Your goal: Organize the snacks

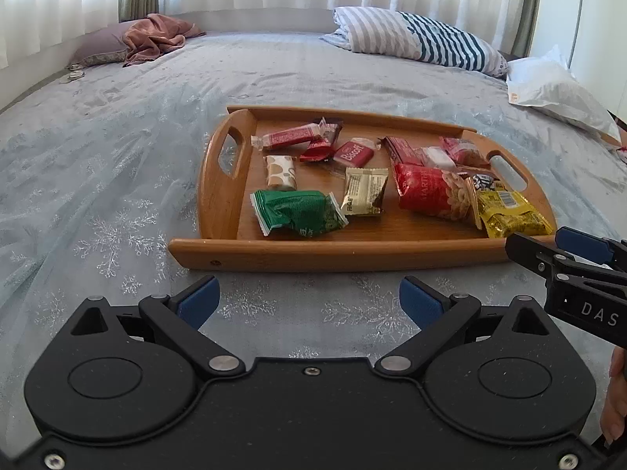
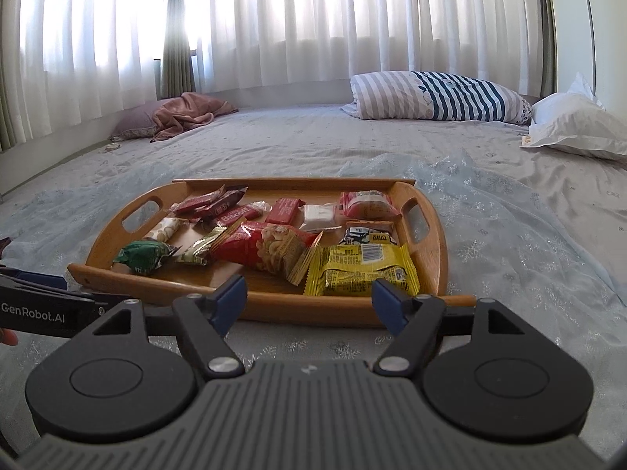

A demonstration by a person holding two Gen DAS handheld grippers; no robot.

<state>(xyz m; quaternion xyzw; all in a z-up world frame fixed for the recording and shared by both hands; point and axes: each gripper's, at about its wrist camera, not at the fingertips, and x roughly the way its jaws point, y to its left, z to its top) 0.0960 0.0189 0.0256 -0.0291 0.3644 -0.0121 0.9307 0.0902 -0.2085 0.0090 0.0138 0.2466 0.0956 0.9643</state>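
Note:
A wooden tray (image 1: 219, 192) (image 2: 437, 266) with cut-out handles lies on the bed and holds several wrapped snacks. Among them are a green packet (image 1: 298, 211) (image 2: 143, 256), a red peanut bag (image 1: 431, 192) (image 2: 270, 250), a yellow packet (image 1: 509, 215) (image 2: 360, 270), a beige packet (image 1: 364, 192) and a red Biscoff bar (image 1: 354, 152) (image 2: 235, 215). My left gripper (image 1: 309, 299) hangs open over the bedsheet just short of the tray's near rim, nothing between its blue pads. My right gripper (image 2: 309, 297) is open at the tray's near rim, in front of the yellow packet, empty.
The bed has a pale blue snowflake sheet (image 1: 117, 180). A striped pillow (image 1: 423, 39) and a white pillow (image 1: 556, 90) lie at the far right, a pink cloth (image 1: 156, 37) at the far left. White curtains (image 2: 313, 19) run behind. The right gripper's side (image 1: 568, 270) shows beside the tray.

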